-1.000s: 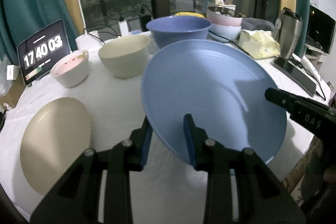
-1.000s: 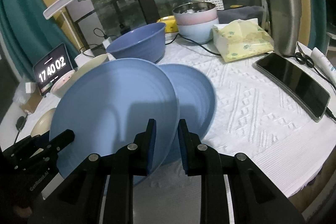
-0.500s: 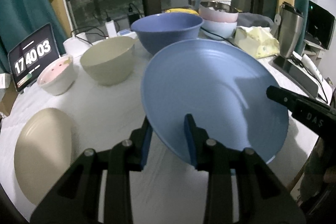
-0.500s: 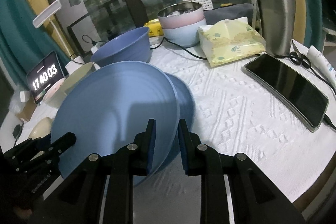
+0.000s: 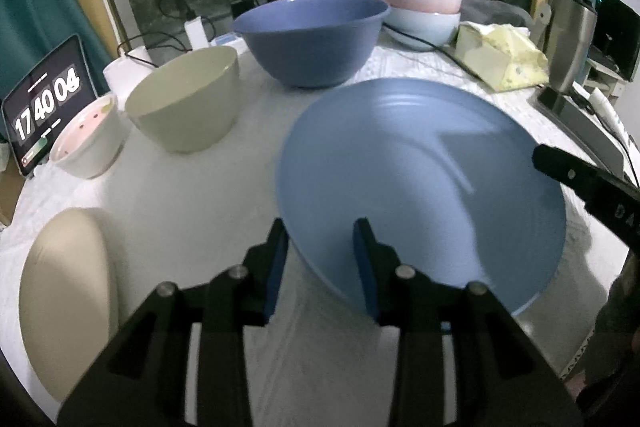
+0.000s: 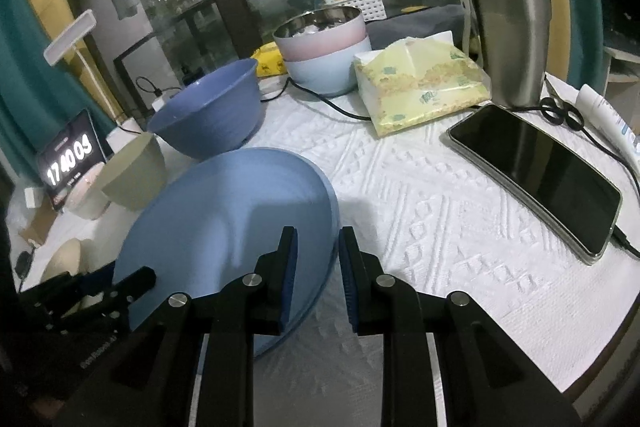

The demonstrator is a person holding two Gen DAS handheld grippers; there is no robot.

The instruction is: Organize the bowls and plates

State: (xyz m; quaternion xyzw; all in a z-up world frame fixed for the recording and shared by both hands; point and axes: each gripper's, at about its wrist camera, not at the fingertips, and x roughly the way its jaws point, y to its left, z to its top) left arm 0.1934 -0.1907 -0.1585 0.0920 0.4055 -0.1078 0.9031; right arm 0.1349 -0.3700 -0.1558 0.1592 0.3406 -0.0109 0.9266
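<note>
**A:** Blue plate (image 5: 420,183): where on the table (image 6: 440,227)?

**B:** Near edge, low over the white cloth, in front of the dark blue bowl (image 5: 312,39) and well to the right of the beige plate (image 5: 68,299). Hard to tell whether fully set down. Round, so no long axis to line up with.

**A:** Nearer claw?

**B:** Neither. Left gripper (image 5: 322,227) at one rim, right gripper (image 6: 318,231) at the opposite rim, facing across.

**A:** Left one's hold?

**B:** Partly spread, with the rim between the fingers (image 5: 366,267). Seemingly loose: plate smeared, fingers sharp.

**A:** And the right?

**B:** Narrow gap, one pad over the plate's face, the other outside the rim. Looks like a pinch on that rim.

**A:** Coming move?

**B:** Probably laying it flat, then releasing on the right.
</note>
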